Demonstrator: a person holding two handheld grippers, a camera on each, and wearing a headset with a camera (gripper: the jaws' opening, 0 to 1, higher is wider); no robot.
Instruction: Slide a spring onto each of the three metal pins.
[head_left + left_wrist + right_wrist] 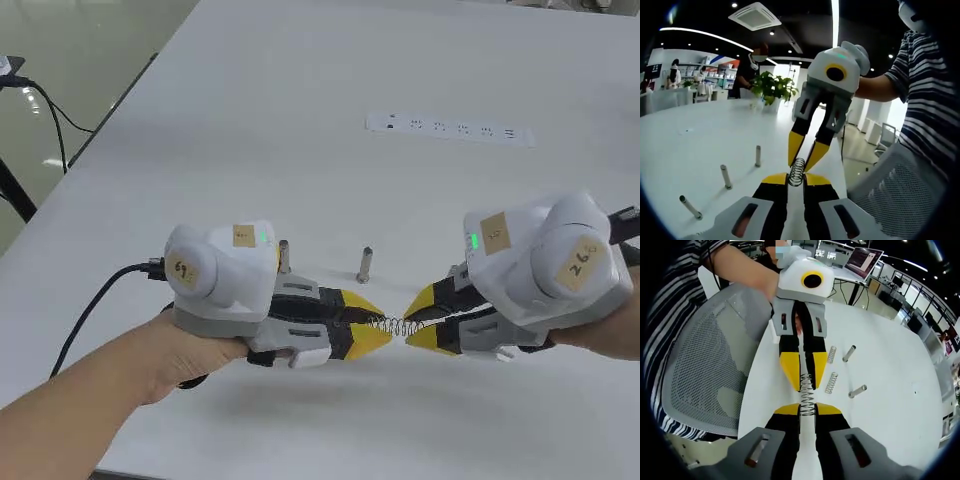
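You have one spring (395, 323) held in the air between both tongs, a little above the tabletop (300, 120) and just in front of the pins. The left tongs (378, 322) are closed on one end of it and the right tongs (412, 318) on the other. Their tips nearly meet, with a few coils showing in the short gap.

In the left gripper view the three metal pins (726, 176) stand upright in a row, and all three look bare. In the right gripper view two spare springs (831, 382) lie flat on the tabletop near the pins. So you seem to be on the first spring, in a hand-over or re-grip rather than a placement.

Next, I judge, one pair of tongs must let go so the other carries the spring alone, gripped at one end with the free end's bore clear. Then turn it upright over a pin, line the bore up with the tip and lower it. The spring could flick away when one end is released.
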